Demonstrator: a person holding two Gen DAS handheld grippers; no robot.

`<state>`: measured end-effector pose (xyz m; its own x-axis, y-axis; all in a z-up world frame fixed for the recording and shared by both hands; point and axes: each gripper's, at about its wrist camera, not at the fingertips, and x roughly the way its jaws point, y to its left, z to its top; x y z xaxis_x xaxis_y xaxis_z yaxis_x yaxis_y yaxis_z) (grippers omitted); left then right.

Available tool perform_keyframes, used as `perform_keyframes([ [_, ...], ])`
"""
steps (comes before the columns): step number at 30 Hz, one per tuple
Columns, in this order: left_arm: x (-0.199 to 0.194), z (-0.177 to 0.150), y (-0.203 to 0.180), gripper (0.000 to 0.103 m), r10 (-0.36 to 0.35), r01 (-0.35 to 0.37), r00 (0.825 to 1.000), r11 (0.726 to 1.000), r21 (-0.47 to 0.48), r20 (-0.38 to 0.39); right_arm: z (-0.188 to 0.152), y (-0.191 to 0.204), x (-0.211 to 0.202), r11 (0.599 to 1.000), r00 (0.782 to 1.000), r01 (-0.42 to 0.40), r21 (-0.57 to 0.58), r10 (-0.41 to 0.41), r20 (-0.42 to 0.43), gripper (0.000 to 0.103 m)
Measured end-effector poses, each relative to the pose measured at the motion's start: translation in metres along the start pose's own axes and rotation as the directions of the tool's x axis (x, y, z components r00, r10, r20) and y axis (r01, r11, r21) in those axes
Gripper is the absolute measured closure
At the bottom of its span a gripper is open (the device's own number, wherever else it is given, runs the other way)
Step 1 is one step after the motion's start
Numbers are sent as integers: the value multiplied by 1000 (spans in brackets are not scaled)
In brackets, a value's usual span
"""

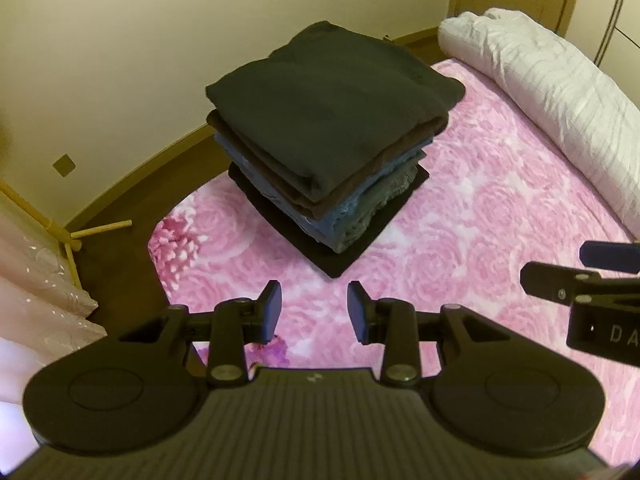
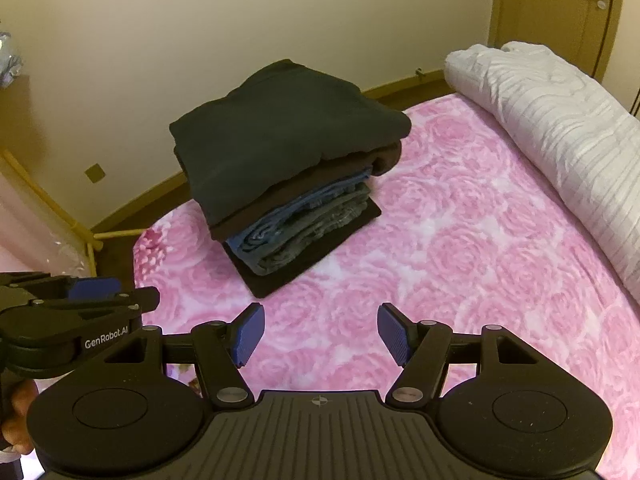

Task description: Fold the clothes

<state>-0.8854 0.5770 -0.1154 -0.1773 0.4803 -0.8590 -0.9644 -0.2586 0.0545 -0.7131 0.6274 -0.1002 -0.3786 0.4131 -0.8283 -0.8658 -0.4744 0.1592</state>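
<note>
I have both grippers hovering over the bed [image 1: 460, 208], side by side and empty. My left gripper [image 1: 314, 312] has its blue pads spread, nothing between them; in the right view its side reads "GenRobot.AI" in white. My right gripper [image 2: 320, 334] is spread wider, also holding nothing. In the left view it shows at the right edge, and the letters "DA" are readable on its body before the frame cuts them off.

The stack [image 2: 280, 168] of folded clothes sits on the pink rose-patterned cover near the bed's left edge, close to the near-left corner, ahead of both grippers and apart from them. From the top: a dark charcoal piece [image 1: 328, 112], a brown one [image 2: 384, 160] under it, then blue [image 1: 324, 224] and grey [image 2: 320, 236] folds, all on a flat black piece [image 1: 332, 264] that pokes out at the bottom. I can read no labels on the clothes.

A rolled white quilt [image 2: 560, 128] lies along the bed's right edge, well apart from the stack. Beyond it stands a door [image 2: 560, 8] with a metal handle
</note>
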Motion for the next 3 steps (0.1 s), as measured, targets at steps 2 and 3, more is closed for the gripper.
perform_keyframes([
  [2, 1, 2, 3, 71, 4, -4, 1000, 1000, -8, 6, 2, 2, 2, 1000, 1000, -4, -4, 4, 0, 38],
  [3, 1, 3, 4, 71, 6, -6, 1000, 1000, -10, 7, 3, 3, 3, 1000, 1000, -5, -5, 5, -1, 38],
])
